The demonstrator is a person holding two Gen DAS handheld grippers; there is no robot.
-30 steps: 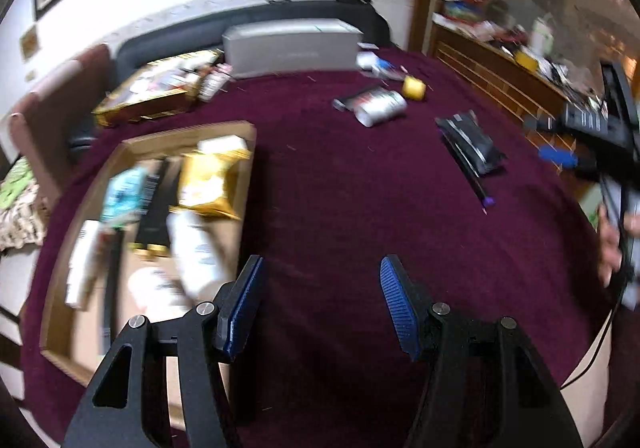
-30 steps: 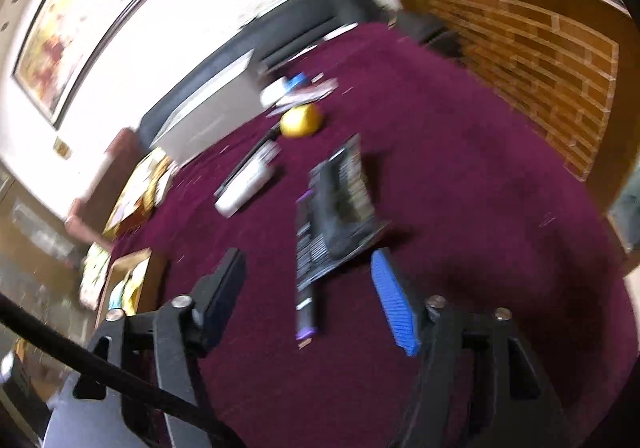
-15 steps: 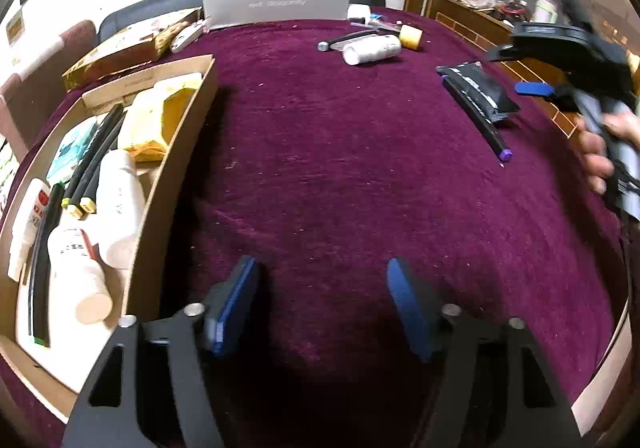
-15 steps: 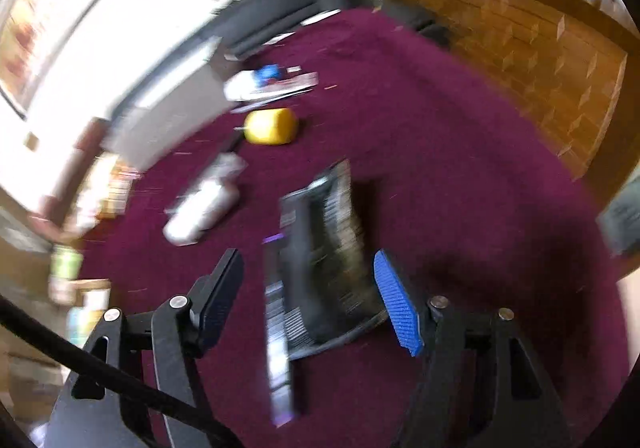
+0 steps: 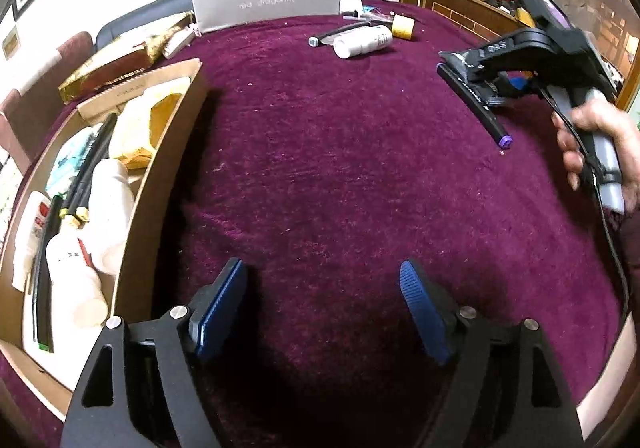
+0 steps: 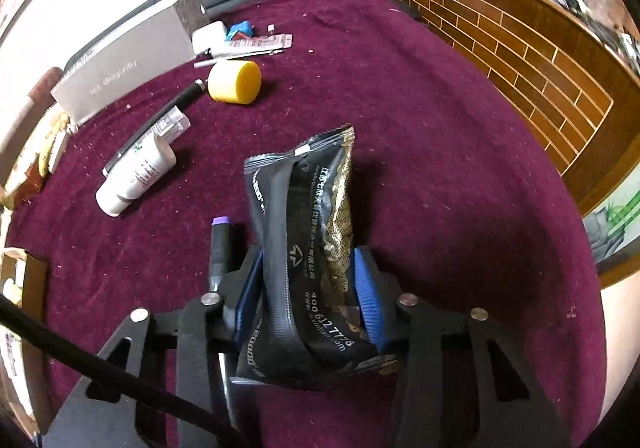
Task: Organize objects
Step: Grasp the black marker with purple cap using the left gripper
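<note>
My right gripper [image 6: 306, 280] is shut on a black and gold snack packet [image 6: 308, 224] that lies on the maroon tablecloth [image 6: 420, 152]. A black marker with a purple cap [image 6: 219, 244] lies just left of the packet; it also shows in the left wrist view [image 5: 480, 108]. My left gripper [image 5: 322, 302] is open and empty over bare cloth, right of the cardboard box [image 5: 160, 176]. The right gripper [image 5: 520, 60] shows at the right of the left wrist view, held by a hand.
The box holds white bottles [image 5: 108, 200], black pens and a yellow packet [image 5: 140, 128]. A white bottle [image 6: 136, 172], a black pen [image 6: 160, 116], a yellow cap [image 6: 235, 82] and a grey box [image 6: 120, 72] lie further back. A wooden brick-pattern ledge [image 6: 520, 60] runs along the right.
My right gripper moved down onto the black packet and shut on it. My left gripper came lower and nearer the cloth beside the box, still open.
</note>
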